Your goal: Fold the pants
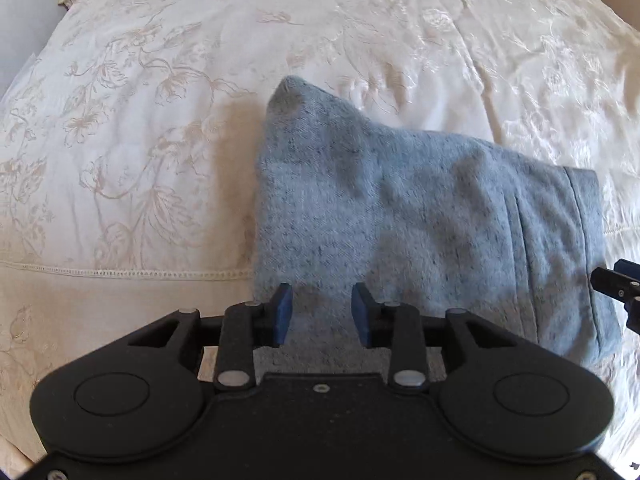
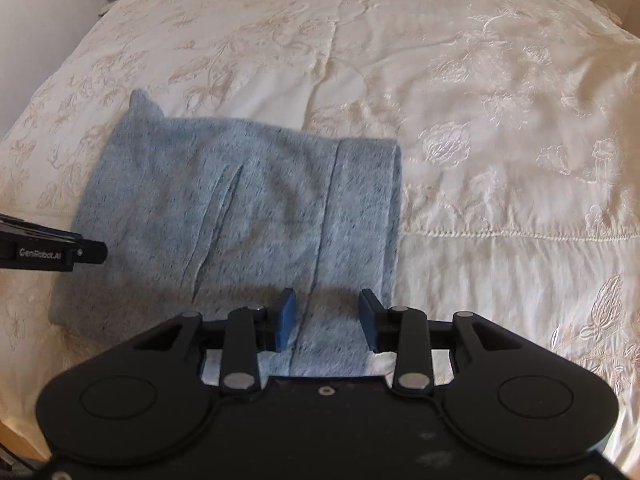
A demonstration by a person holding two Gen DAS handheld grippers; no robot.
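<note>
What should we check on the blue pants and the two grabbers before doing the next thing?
1. Left gripper open, pinching no cloth: ok.
2. Right gripper open, pinching no cloth: ok.
3. Pants folded into one compact bundle: ok.
4. Bundle lying on the bedspread, not hanging off the edge: ok.
5. Top layer smooth: not ok, a long crease runs down it.
6. Far left corner tucked flat: not ok, it pokes up.
</note>
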